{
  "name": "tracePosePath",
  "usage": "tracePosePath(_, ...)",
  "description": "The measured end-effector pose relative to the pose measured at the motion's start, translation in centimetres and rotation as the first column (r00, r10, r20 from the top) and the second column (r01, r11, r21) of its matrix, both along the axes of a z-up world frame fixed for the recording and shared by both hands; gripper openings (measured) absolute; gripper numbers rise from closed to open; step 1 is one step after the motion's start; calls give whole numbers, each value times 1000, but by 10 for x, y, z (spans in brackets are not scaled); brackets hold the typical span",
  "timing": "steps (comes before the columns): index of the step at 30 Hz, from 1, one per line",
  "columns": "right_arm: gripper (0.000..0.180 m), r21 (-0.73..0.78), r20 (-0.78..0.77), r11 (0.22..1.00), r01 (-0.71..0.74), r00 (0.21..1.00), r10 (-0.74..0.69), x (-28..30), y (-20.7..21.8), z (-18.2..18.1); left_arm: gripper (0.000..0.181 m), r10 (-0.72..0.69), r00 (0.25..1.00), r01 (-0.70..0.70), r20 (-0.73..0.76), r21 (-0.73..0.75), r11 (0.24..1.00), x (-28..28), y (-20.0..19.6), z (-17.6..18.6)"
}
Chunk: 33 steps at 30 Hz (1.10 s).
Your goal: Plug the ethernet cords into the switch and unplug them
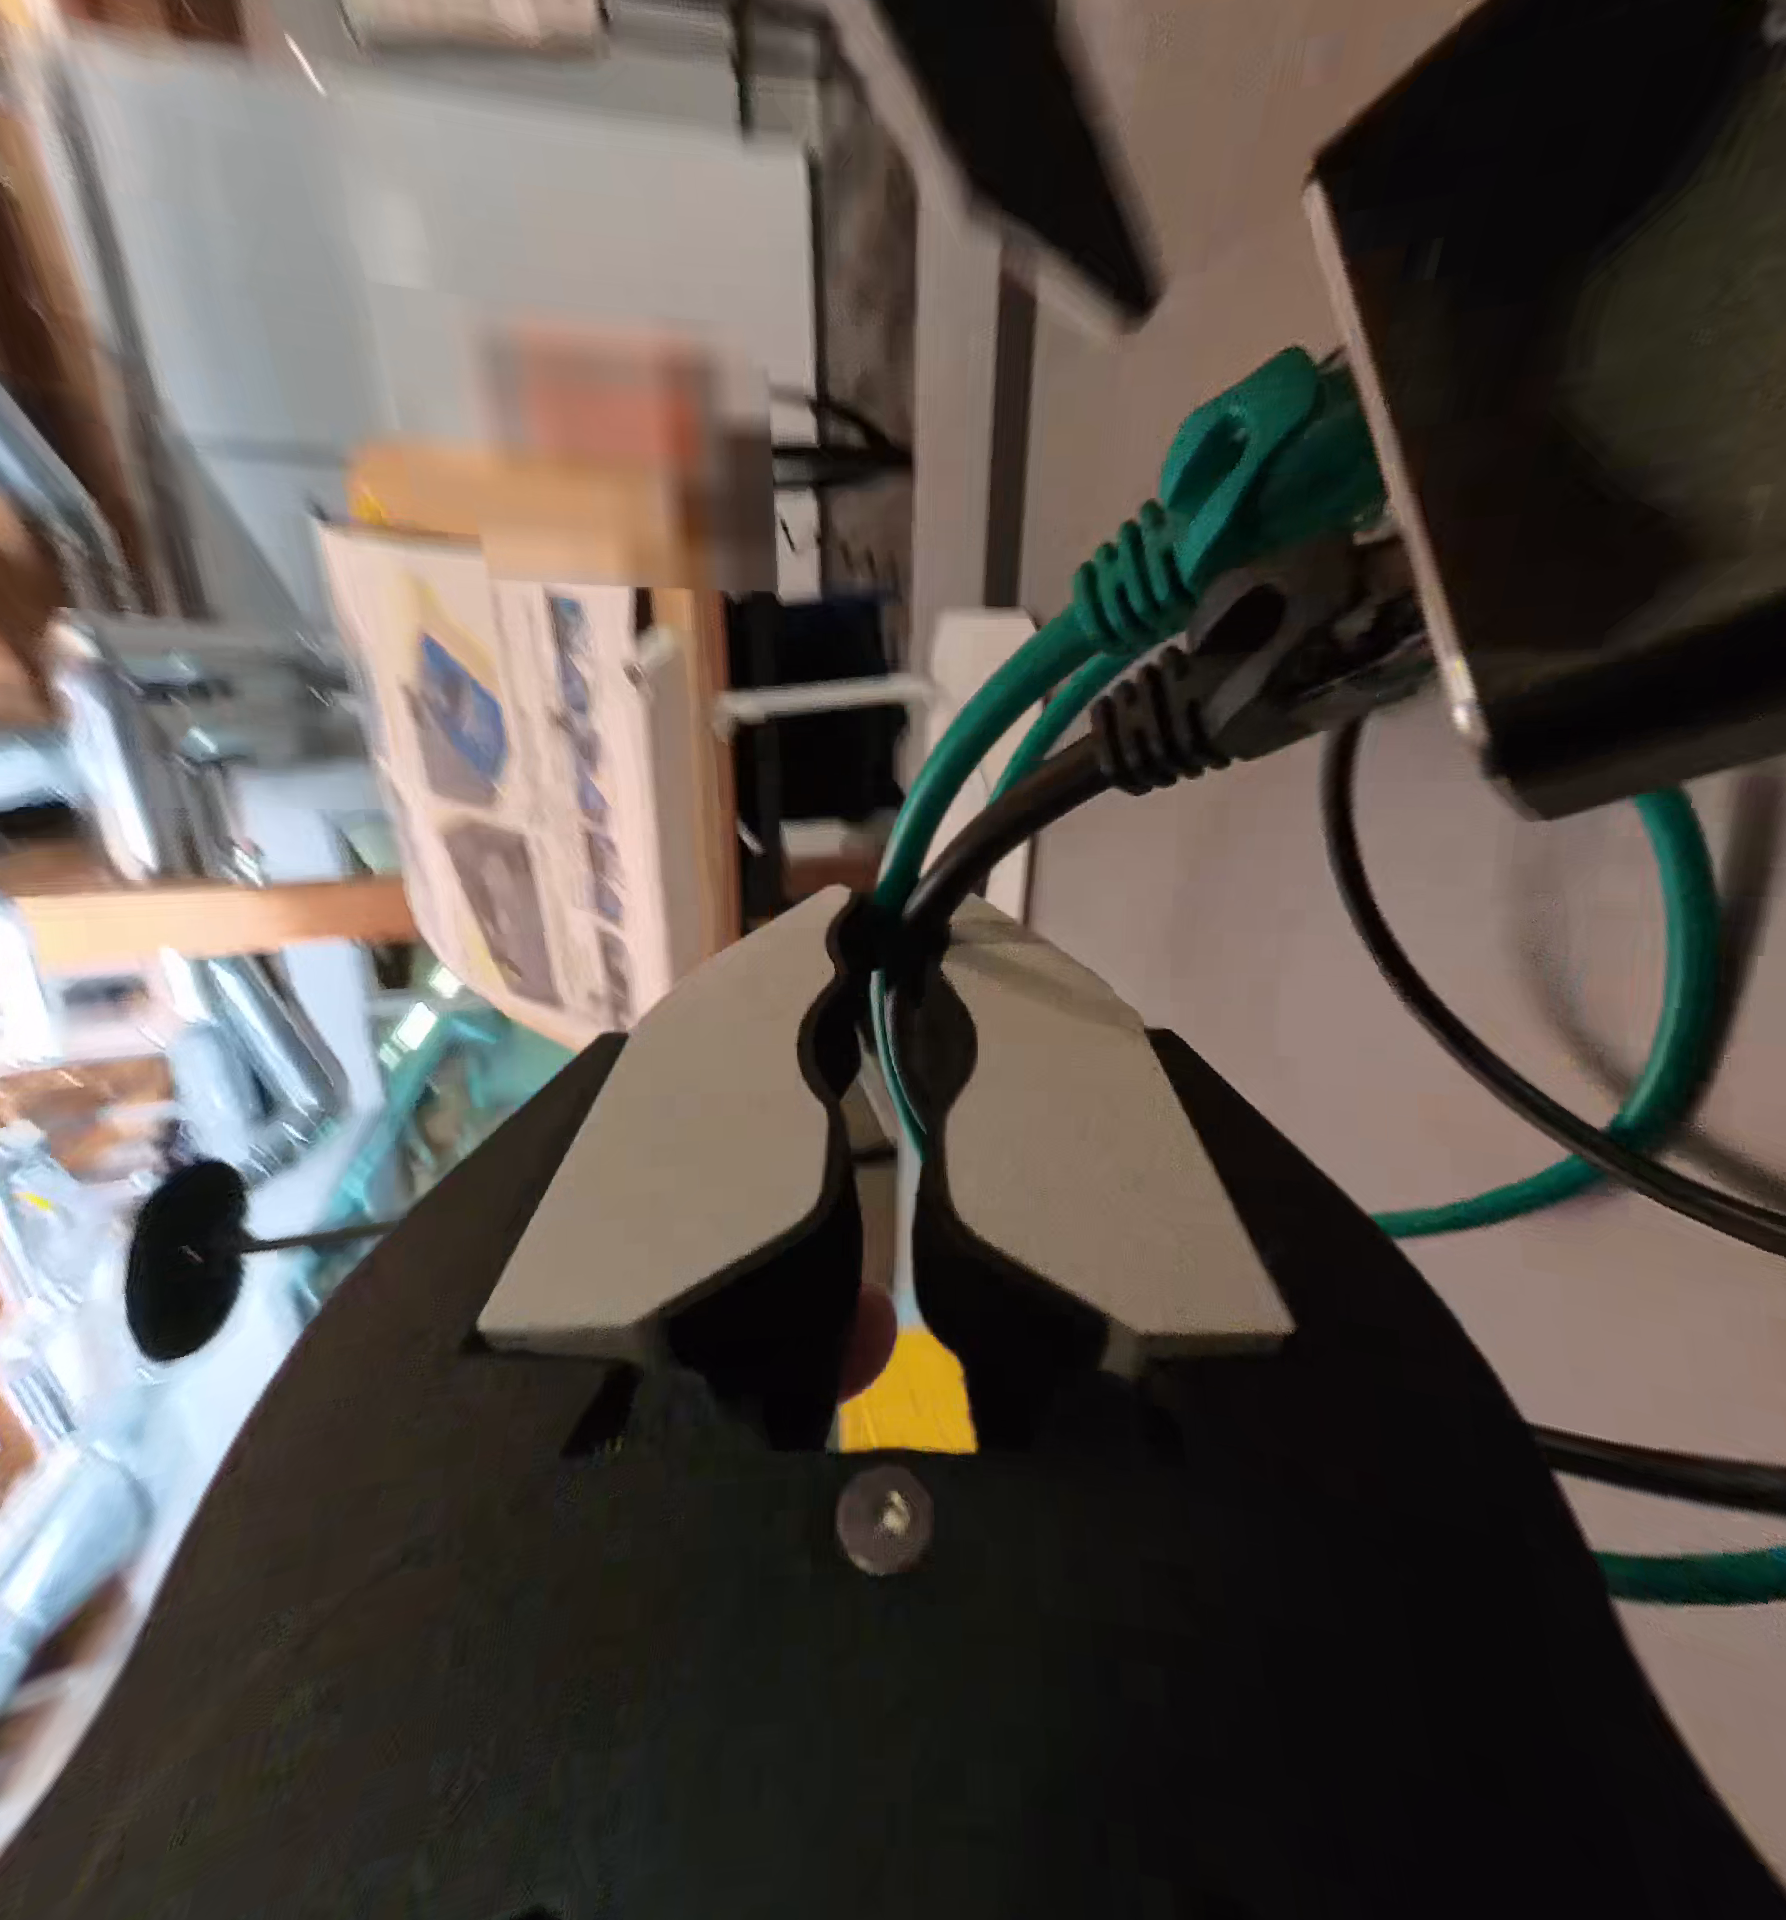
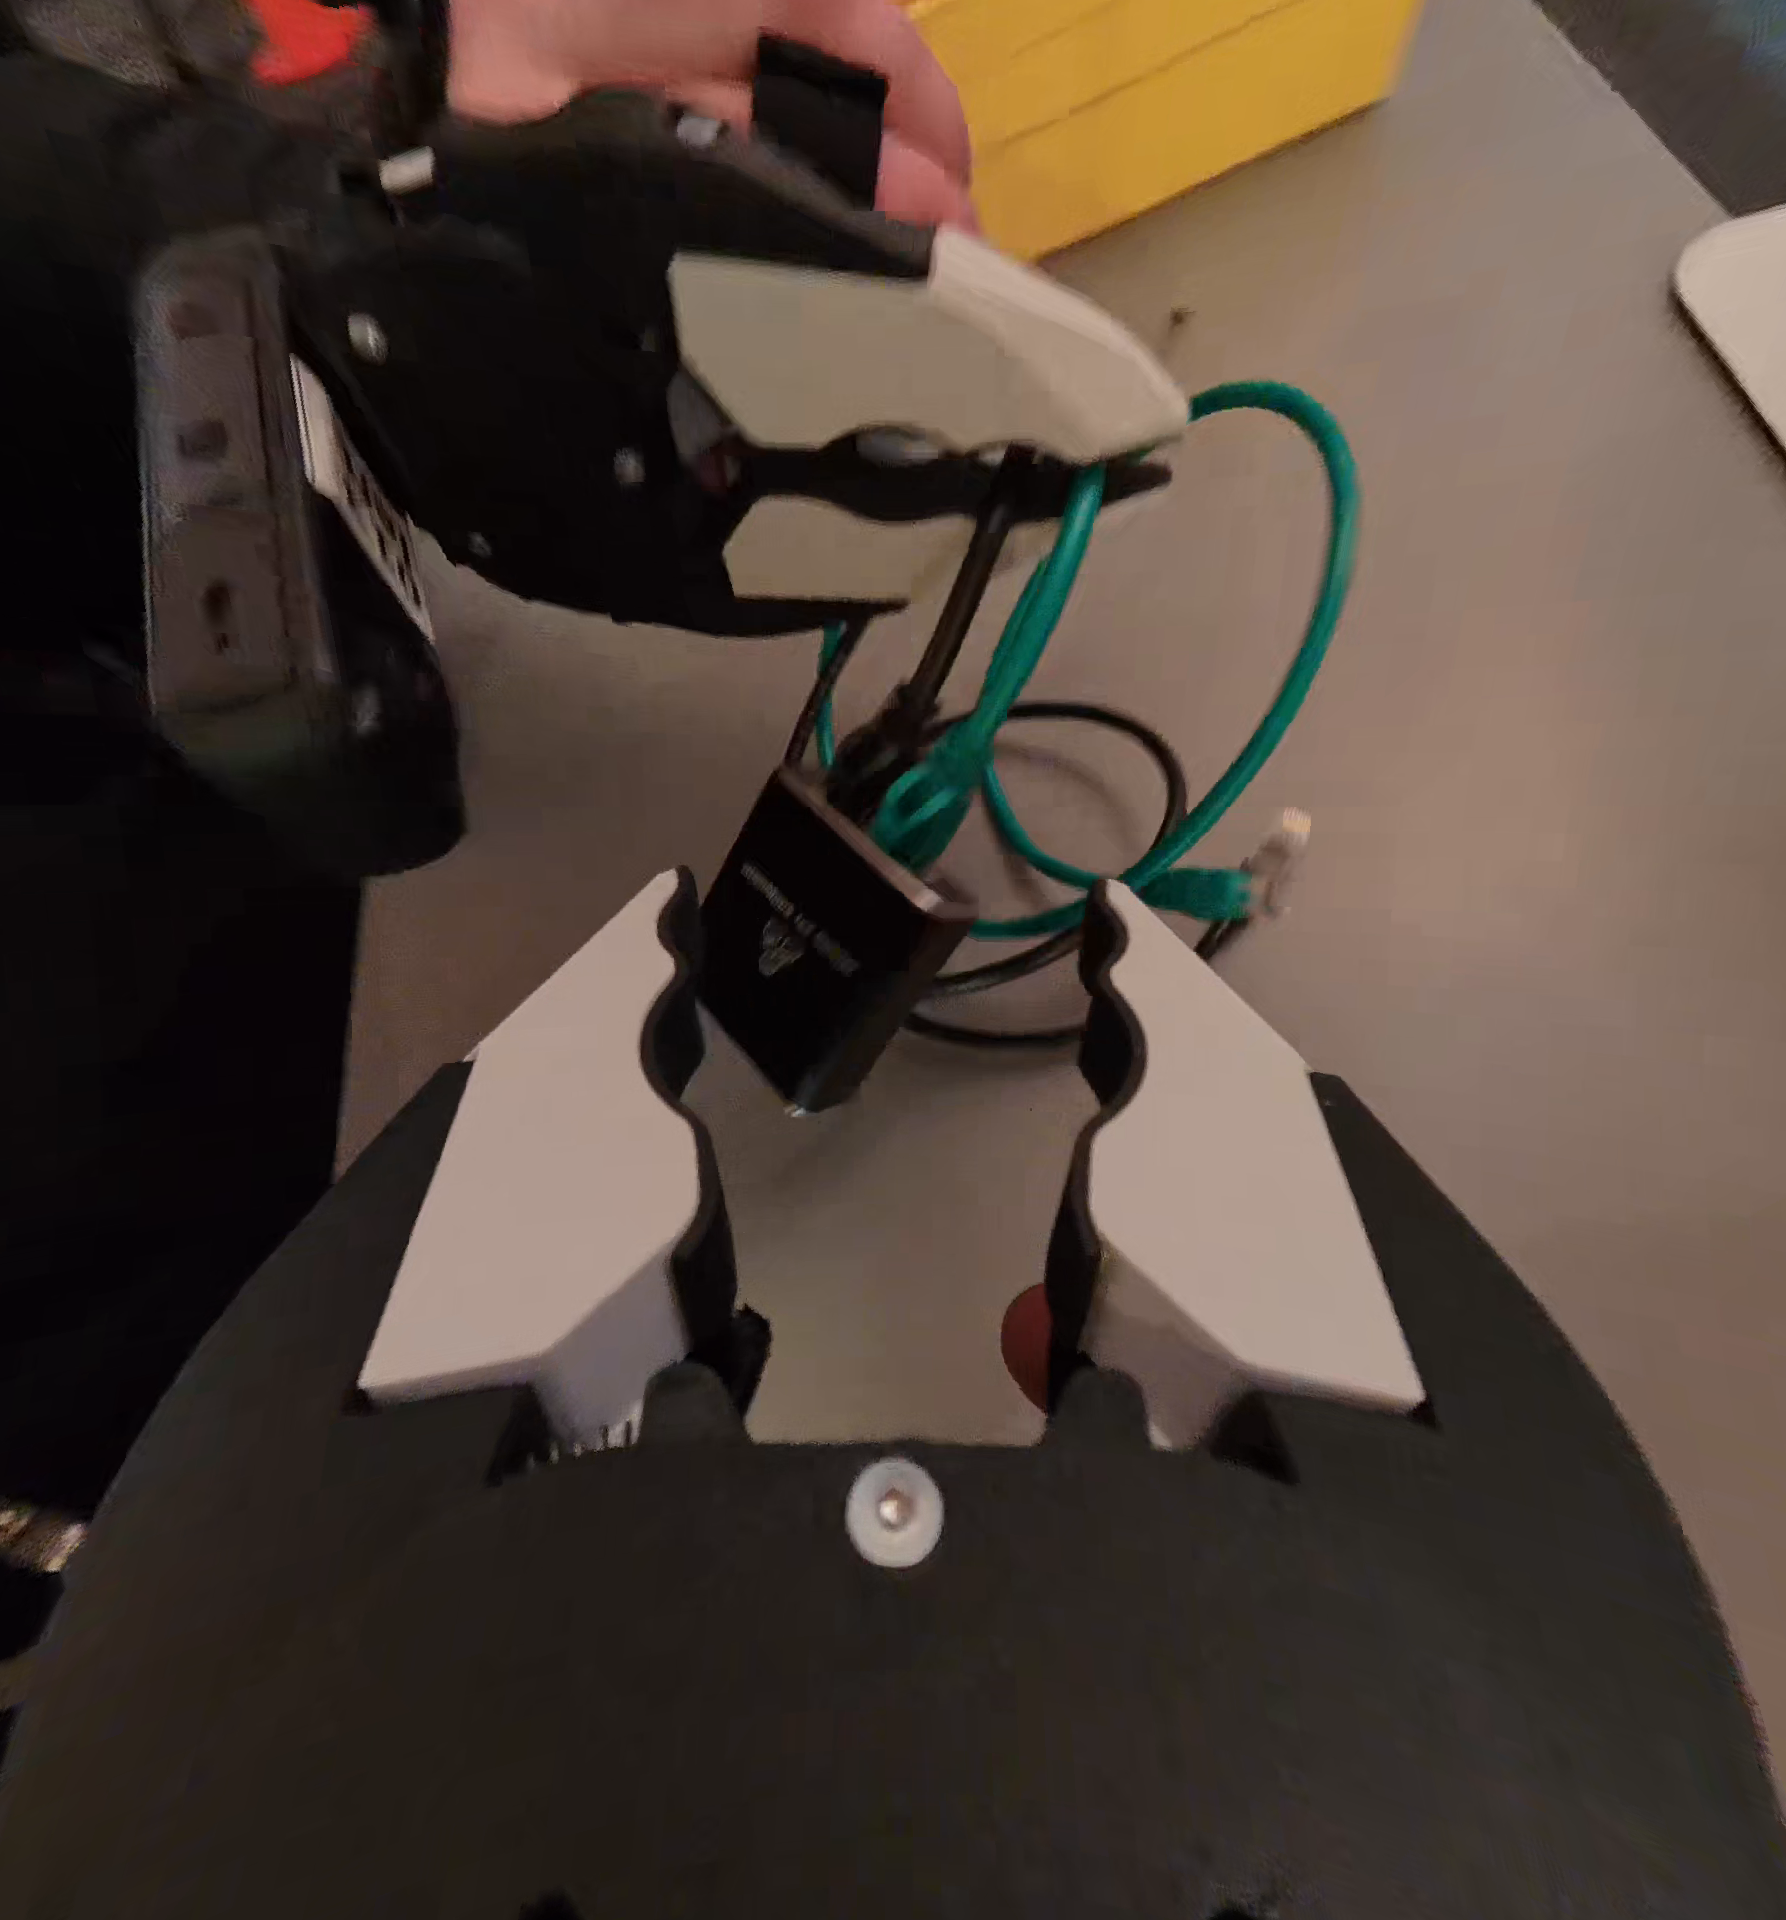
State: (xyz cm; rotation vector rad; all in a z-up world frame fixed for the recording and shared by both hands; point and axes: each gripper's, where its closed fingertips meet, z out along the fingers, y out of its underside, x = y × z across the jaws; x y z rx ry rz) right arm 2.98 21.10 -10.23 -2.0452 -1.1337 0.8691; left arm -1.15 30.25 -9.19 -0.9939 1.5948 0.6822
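My left gripper (image 1: 894, 935) is shut on a green ethernet cord (image 1: 962, 727) and a black cord (image 1: 1014, 800) together. Both cords are plugged into the black switch (image 1: 1616, 436), which hangs tilted off the table from them. Green plugs (image 1: 1242, 468) sit above the black plug (image 1: 1253, 655). In the right wrist view the left gripper (image 2: 1128, 457) holds the cords above the table, and the switch (image 2: 827, 945) dangles below it. My right gripper (image 2: 894, 914) is open, its fingers on either side of the switch without gripping it. A loose clear plug (image 2: 1284, 842) ends the green cord (image 2: 1315, 582) on the table.
A yellow box (image 2: 1159, 104) stands at the back of the grey table (image 2: 1543, 831). A white flat thing (image 2: 1782, 343) lies at the right edge. A person's hand (image 2: 681, 62) holds the left gripper. Shelves and a poster board (image 1: 515, 758) stand in the blurred background.
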Motion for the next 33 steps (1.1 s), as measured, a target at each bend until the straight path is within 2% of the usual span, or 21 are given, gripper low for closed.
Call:
tracePosePath(3,82,41,117,996,75,990,-80,-5,-3,-31,6,157,987,-153,44,-89,984,-15,20,-9)
tracePosePath(6,69,151,203,975,162,960,-191,-8,13,-56,7,231,968,-213,94,-170,962,-20,20,-15)
tracePosePath(8,68,160,216,968,192,950,-224,-13,18,-64,8,266,957,-234,120,-226,946,-22,17,-21)
tracePosePath(11,67,183,312,975,124,933,-177,-10,18,-79,9,300,949,-259,98,-303,917,-29,10,-37)
tracePosePath(14,66,69,312,996,48,948,-67,-7,7,-81,9,291,956,-268,22,-330,905,-36,0,-57)
tracePosePath(18,66,-77,383,994,-83,917,106,13,-8,-89,18,160,983,-181,-85,-417,891,-31,-27,-88)
tracePosePath(20,66,-119,448,986,-114,880,156,22,-9,-100,26,100,992,-126,-79,-481,867,-28,-38,-96)
tracePosePath(22,65,-155,516,980,-124,836,188,30,-10,-112,40,85,996,-87,-29,-569,818,-28,-45,-96)
tracePosePath(23,65,-167,526,978,-128,827,198,30,-9,-115,50,71,998,-54,2,-616,786,-27,-49,-93)
tracePosePath(25,65,-176,522,976,-128,828,203,26,-8,-116,58,81,995,-22,58,-660,751,-31,-51,-83)
tracePosePath(28,65,-128,567,982,-138,802,187,26,0,-118,55,78,988,20,134,-610,792,-44,-48,-57)
tracePosePath(33,74,-52,608,989,-140,781,142,27,6,-117,51,213,958,-87,192,-512,855,-110,-18,-20)
